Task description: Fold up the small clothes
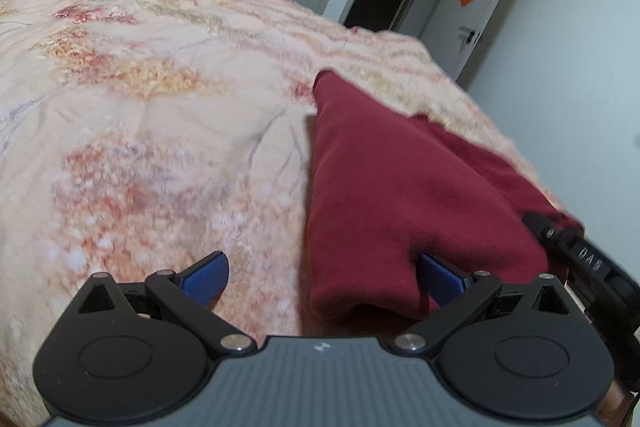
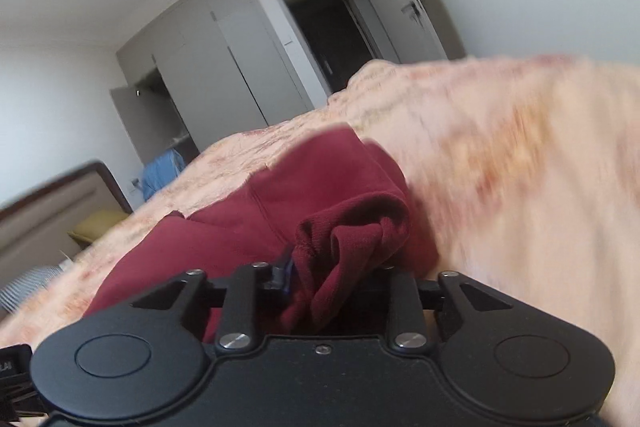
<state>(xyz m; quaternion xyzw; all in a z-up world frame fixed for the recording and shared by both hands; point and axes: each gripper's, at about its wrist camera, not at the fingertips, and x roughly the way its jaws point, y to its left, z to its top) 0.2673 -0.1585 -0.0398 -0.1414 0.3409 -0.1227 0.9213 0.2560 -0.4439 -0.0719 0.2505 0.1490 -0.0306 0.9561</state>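
Maroon garment [image 1: 384, 187] lengthwise up bedspread [image 1: 140, 127] (narrowing away); right hand-held gripper [image 2: 332, 275] clamps bunched hem; left hand-held gripper [image 1: 324, 277] apart.

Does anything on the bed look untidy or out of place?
Yes. The dark red knit garment is bunched into a crumpled wad where the right claw pinches it, not flat on the peach floral bedspread. The left claw stands open beside its edge.
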